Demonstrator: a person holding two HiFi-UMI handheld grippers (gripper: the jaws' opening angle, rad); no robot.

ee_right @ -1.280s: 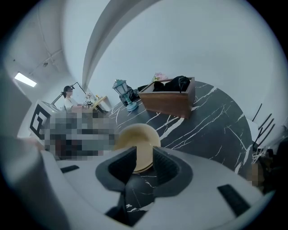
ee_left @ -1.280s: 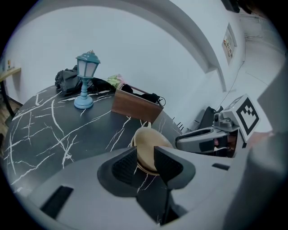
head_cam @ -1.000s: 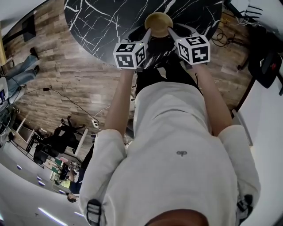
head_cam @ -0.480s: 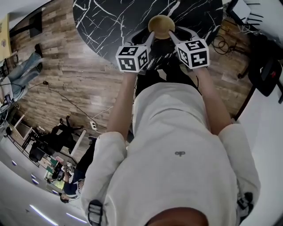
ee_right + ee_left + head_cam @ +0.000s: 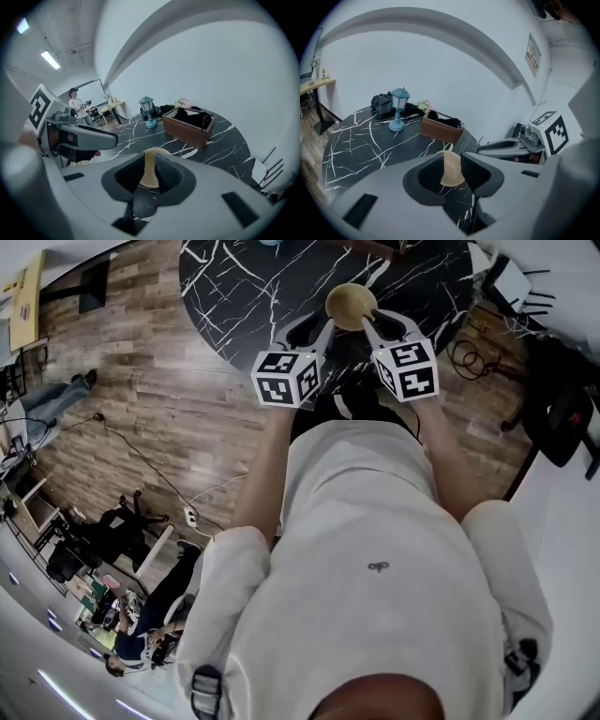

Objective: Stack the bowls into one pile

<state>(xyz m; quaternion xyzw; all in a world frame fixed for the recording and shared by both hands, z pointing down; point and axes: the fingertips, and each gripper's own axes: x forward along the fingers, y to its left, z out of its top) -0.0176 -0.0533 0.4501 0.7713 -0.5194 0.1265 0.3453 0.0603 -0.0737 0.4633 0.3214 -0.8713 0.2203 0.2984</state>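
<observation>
A tan bowl (image 5: 351, 306) hangs over the near edge of the black marble table (image 5: 244, 287), gripped from both sides. My left gripper (image 5: 330, 322) is shut on its left rim, and in the left gripper view the bowl (image 5: 451, 169) fills the gap between the pads. My right gripper (image 5: 367, 321) holds the right rim. Its jaws have just been closing, and in the right gripper view the bowl's edge (image 5: 150, 172) is pinched between them. Each gripper also shows in the other's view: right gripper (image 5: 502, 146), left gripper (image 5: 92, 135).
A blue lantern lamp (image 5: 397, 110) and a wooden box (image 5: 440, 129) holding dark items stand at the table's far side. Wood floor (image 5: 187, 418) lies left of the table. A black chair (image 5: 565, 381) and cables are at the right.
Both grippers have risen together with the bowl held between them, shifting a little right in the head view. The right gripper has rolled slightly.
</observation>
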